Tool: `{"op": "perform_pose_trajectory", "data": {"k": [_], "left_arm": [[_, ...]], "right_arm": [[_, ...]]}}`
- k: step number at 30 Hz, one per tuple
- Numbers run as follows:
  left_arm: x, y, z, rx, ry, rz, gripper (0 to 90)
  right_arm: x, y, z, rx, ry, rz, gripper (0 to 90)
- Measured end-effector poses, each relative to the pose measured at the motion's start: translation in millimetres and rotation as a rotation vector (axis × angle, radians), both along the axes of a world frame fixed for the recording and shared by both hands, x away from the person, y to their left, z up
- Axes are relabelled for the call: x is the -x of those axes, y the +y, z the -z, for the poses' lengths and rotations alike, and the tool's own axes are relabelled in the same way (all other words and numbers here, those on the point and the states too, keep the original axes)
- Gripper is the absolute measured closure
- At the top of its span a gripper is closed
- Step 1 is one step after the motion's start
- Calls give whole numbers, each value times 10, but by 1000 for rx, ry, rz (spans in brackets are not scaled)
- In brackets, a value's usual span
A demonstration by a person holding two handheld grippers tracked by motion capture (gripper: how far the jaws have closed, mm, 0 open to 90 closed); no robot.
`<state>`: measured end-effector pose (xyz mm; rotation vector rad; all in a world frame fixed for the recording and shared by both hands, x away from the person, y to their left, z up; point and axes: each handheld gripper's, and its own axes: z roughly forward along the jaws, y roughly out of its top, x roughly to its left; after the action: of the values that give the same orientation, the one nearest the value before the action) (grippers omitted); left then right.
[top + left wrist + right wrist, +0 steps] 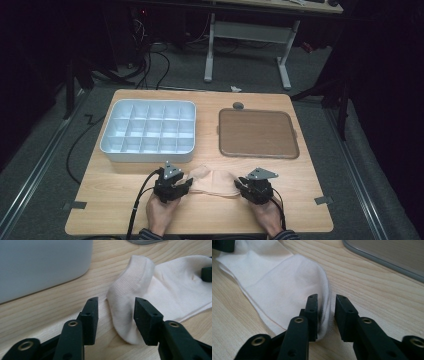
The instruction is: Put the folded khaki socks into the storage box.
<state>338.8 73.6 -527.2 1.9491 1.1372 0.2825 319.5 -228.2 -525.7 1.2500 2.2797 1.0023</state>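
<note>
A pale cream sock (212, 181) lies flat on the wooden table (300, 180) near its front edge, between my two grippers. My left gripper (186, 182) sits at the sock's left end. In the left gripper view its jaws (116, 307) stand apart with a raised fold of the sock (130, 290) between them, and a gap shows beside the left pad. My right gripper (240, 186) sits at the sock's right end. In the right gripper view its jaws (326, 305) stand a little apart around the sock's edge (282, 287), not pinching it.
A white compartment box (148, 150) stands at the back left, close behind the left gripper. A brown tray with a grey rim (257, 132) lies at the back right. Bare wood lies to the left and right of the hands.
</note>
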Motion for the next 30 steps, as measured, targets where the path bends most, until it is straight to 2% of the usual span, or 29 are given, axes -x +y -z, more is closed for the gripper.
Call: {"op": "perform_pose_trajectory", "data": {"k": [5, 7, 10, 12, 13, 18, 21, 25, 28, 30], "left_arm": [[10, 8, 27, 15, 29, -23, 519], [10, -8, 48, 47, 42, -46, 516], [-4, 16, 47, 26, 34, -31, 526], [6, -11, 50, 42, 37, -44, 529], [9, -21, 50, 42, 38, -47, 535], [27, -64, 48, 51, 41, -54, 550], [12, -34, 42, -13, 14, -22, 549], [9, -28, 40, -34, 6, -10, 553], [12, -51, 26, -71, 0, 5, 572], [11, -53, 24, -75, 1, 11, 579]], "right_arm": [[5, -50, -69, -44, -20, 29, 643], [19, -44, -162, -65, -53, 35, 630], [27, -4, -229, -76, -73, 20, 629], [26, 73, -277, -73, -84, -19, 651], [11, 187, -296, -67, -67, -67, 694], [-45, 385, -247, -63, -24, -129, 760], [-106, 584, -158, -50, 8, -166, 764], [-127, 692, -124, -46, 17, -183, 777], [-161, 763, -78, -45, 31, -180, 811], [-169, 771, -63, -45, 35, -180, 819]]}}
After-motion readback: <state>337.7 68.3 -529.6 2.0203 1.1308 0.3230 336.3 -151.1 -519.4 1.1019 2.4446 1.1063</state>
